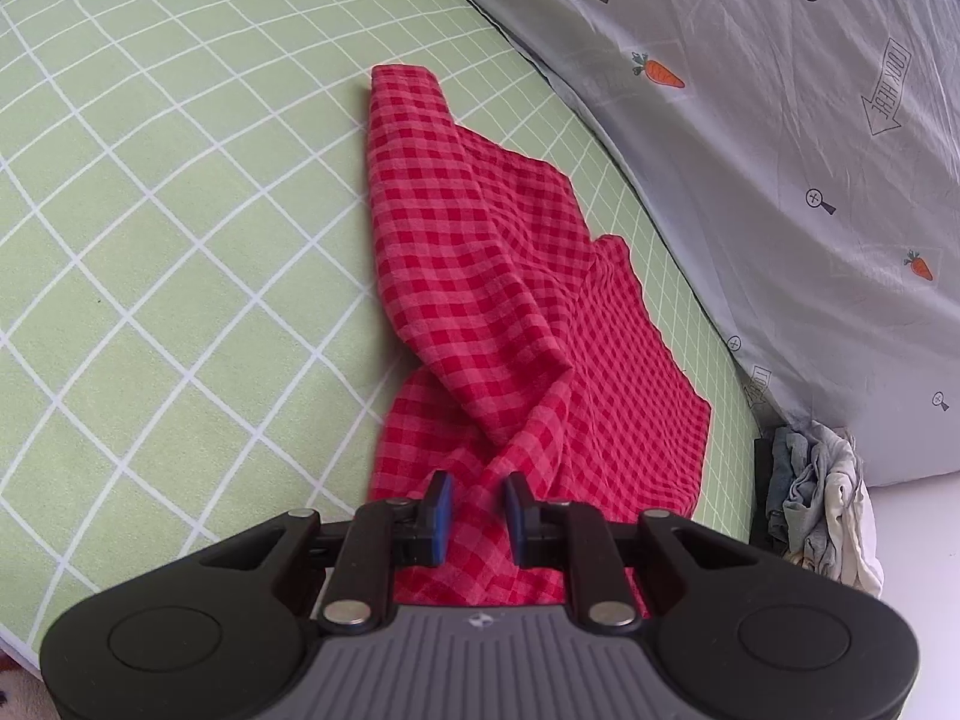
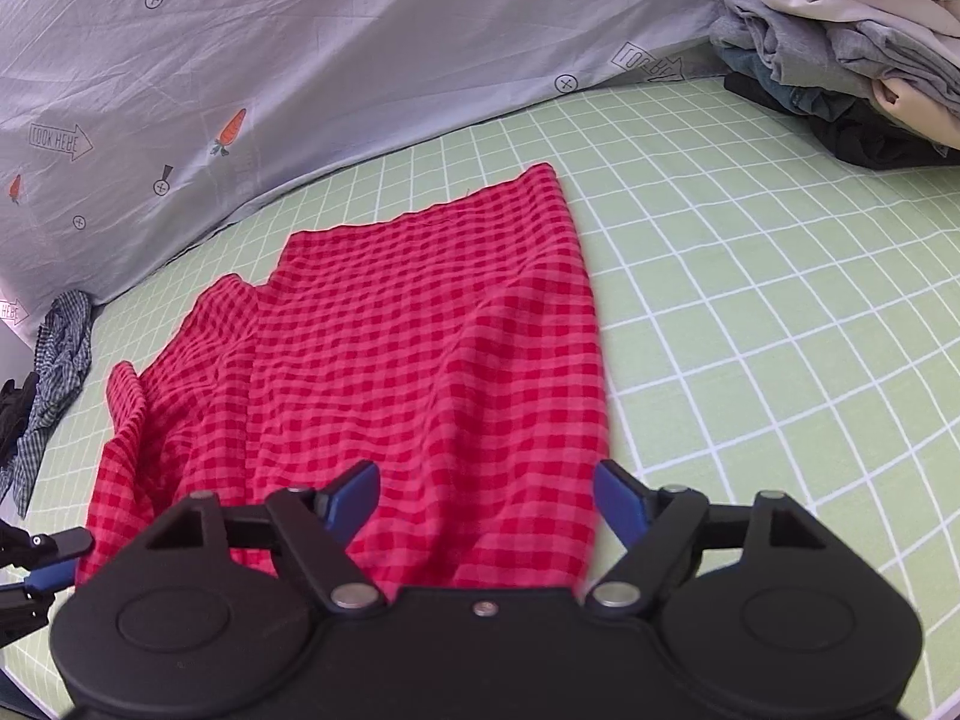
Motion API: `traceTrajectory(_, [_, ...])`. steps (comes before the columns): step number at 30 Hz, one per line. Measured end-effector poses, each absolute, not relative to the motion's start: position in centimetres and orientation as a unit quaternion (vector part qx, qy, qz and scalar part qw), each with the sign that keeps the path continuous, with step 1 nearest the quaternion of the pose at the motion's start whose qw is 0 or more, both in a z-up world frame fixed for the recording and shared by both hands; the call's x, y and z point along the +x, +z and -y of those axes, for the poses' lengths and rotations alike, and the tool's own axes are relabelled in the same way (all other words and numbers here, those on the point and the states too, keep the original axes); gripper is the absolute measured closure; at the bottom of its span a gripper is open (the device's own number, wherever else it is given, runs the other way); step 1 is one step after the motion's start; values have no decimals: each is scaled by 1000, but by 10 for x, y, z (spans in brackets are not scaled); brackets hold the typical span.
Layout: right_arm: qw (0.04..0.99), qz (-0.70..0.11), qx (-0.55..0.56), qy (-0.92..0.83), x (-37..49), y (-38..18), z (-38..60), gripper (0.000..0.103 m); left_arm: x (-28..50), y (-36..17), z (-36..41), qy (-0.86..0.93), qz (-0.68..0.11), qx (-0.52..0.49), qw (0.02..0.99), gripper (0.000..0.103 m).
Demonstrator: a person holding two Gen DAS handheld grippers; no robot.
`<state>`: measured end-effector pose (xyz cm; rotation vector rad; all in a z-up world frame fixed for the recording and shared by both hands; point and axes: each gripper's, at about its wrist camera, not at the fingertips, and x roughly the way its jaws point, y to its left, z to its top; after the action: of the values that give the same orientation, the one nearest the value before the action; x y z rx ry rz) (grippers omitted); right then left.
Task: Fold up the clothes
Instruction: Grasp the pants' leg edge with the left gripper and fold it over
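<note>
Your left gripper [image 1: 477,495] pinches the near hem of the red checked cloth [image 1: 480,276]; your right gripper [image 2: 486,489] hovers spread wide over its near edge. The cloth lies rumpled on the green sheet [image 1: 180,210] beside the grey cover [image 1: 780,150], mid-fold. Next, I judge, close the right and carry both corners forward.

1. Soft, even daylight fills both my views; nothing is dim.
2. Shadows are faint, just thin ones under folds of the red checked cloth [image 1: 480,300].
3. No glare.
4. Fisheye bends the green grid sheet [image 2: 750,300]; corners go black.
5. Focus is sharp throughout.
</note>
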<state>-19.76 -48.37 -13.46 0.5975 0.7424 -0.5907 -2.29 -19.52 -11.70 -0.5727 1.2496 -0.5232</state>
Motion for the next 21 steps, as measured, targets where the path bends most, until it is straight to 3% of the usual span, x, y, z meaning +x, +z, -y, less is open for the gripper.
traceTrajectory(1, [848, -351, 289, -273, -193, -133, 480, 29, -22, -118, 190, -236, -572, -263, 741, 82])
traceTrajectory(3, [851, -351, 297, -253, -185, -133, 470, 46, -20, -120, 179, -231, -576, -268, 736, 82])
traceTrajectory(5, [855, -353, 300, -234, -177, -133, 459, 57, -18, -125, 173, -239, -586, -270, 726, 82])
traceTrajectory(15, [842, -362, 305, -259, -181, -141, 435, 58, -15, -136, 193, -292, -616, -196, 705, 77])
traceTrajectory(17, [834, -358, 314, -277, -190, -143, 439, 58, -12, -134, 198, -299, -610, -187, 710, 82])
traceTrajectory(18, [831, -357, 317, -284, -193, -144, 441, 58, -11, -133, 201, -302, -607, -183, 712, 88])
traceTrajectory(19, [828, -355, 322, -291, -197, -145, 443, 58, -10, -130, 202, -304, -600, -191, 715, 103])
traceTrajectory(21, [821, -352, 328, -307, -207, -145, 450, 58, -7, -125, 207, -310, -588, -206, 719, 102])
